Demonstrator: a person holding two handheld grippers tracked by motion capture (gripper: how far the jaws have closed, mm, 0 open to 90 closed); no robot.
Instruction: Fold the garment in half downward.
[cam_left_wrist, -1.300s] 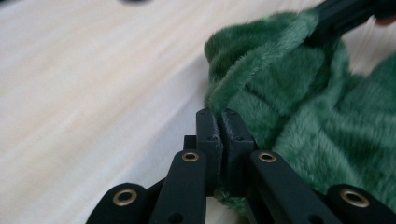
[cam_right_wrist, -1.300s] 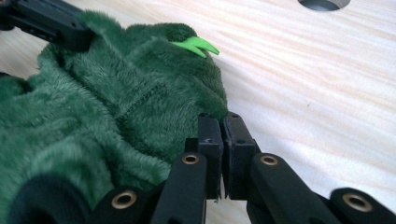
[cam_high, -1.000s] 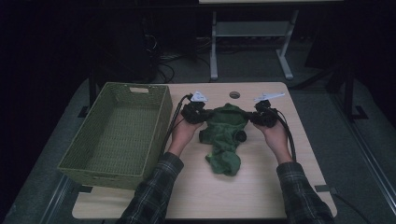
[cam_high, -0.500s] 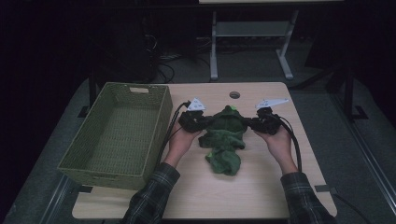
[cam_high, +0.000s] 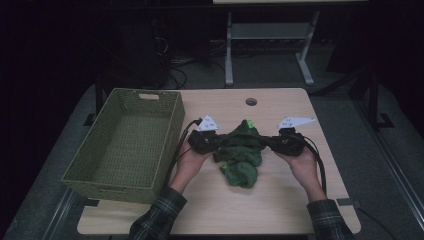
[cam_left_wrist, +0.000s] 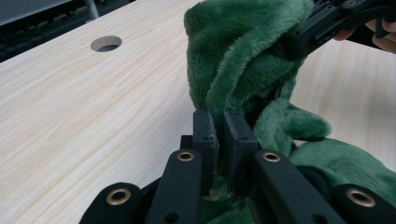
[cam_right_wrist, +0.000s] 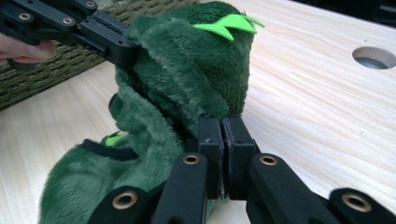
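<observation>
A dark green plush garment (cam_high: 241, 152) hangs between the two hand-held grippers near the middle of the counter (cam_high: 280, 210), its upper edge lifted and its lower folds bunched on the wood toward the person. The pile is thick and fleecy, and a bright green tag (cam_right_wrist: 227, 22) sticks out at its top; a second bright green patch (cam_right_wrist: 111, 138) shows lower in the folds.

The left hand-held gripper (cam_left_wrist: 218, 122) has its jaws pressed together on a fold of the garment, with fabric rising straight out from between them. The right hand-held gripper (cam_right_wrist: 223, 126) is likewise clamped on a fold at the garment's opposite side, jaws nearly touching with fleece caught between them. In the high view the left hand-held gripper (cam_high: 210, 143) and the right one (cam_high: 275, 142) sit level with each other, each held in a hand whose plaid sleeve comes in from the near edge.

A woven olive basket (cam_high: 165, 132) stands on the left part of the counter, just beside the left hand. A round cable hole (cam_high: 251, 101) lies in the counter beyond the garment, and a grey metal frame (cam_high: 267, 32) stands on the floor behind.
</observation>
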